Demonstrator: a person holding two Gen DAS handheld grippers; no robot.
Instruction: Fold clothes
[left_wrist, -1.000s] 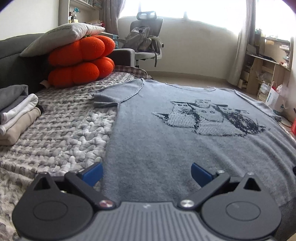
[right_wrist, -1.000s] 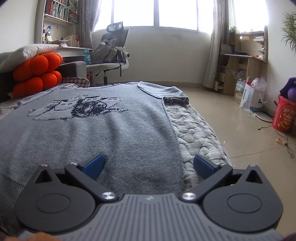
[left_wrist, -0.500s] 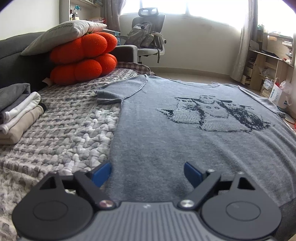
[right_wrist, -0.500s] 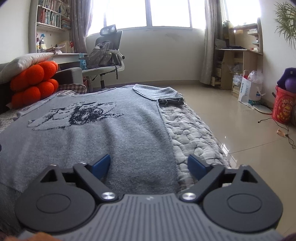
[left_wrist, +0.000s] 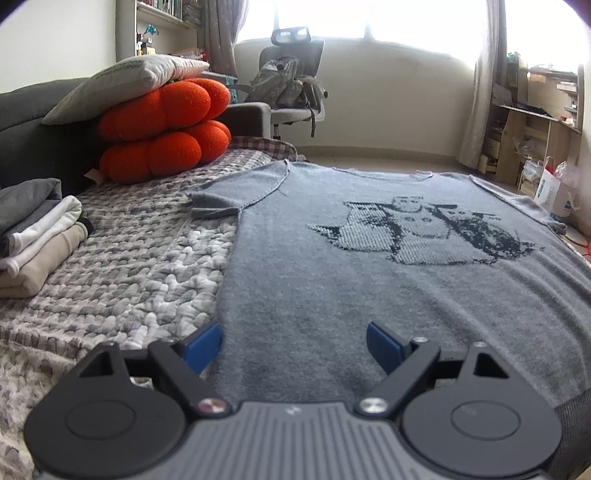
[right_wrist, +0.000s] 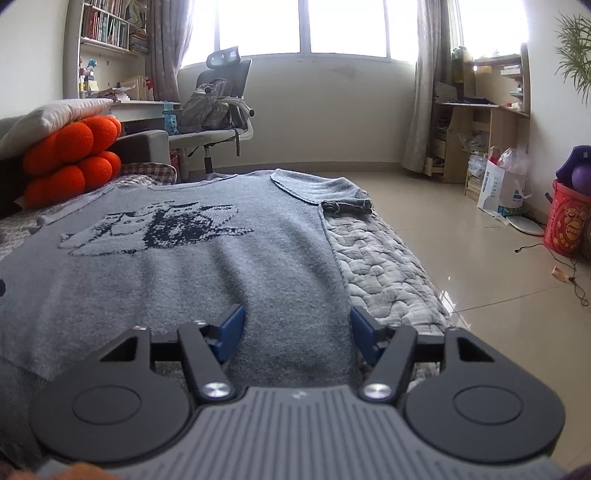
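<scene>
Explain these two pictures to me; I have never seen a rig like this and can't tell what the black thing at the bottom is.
Each picture comes from a camera on a handheld two-finger gripper, one in each of a person's hands, looking forward along blue-tipped fingers. The left gripper stands open at one bottom corner of a grey sweater spread flat on a quilted bed cover. The right gripper is at the other corner, its jaws closing with fabric between them, not yet pinched. Folded clothes and orange cushions lie on the left side. Nothing is held yet.
</scene>
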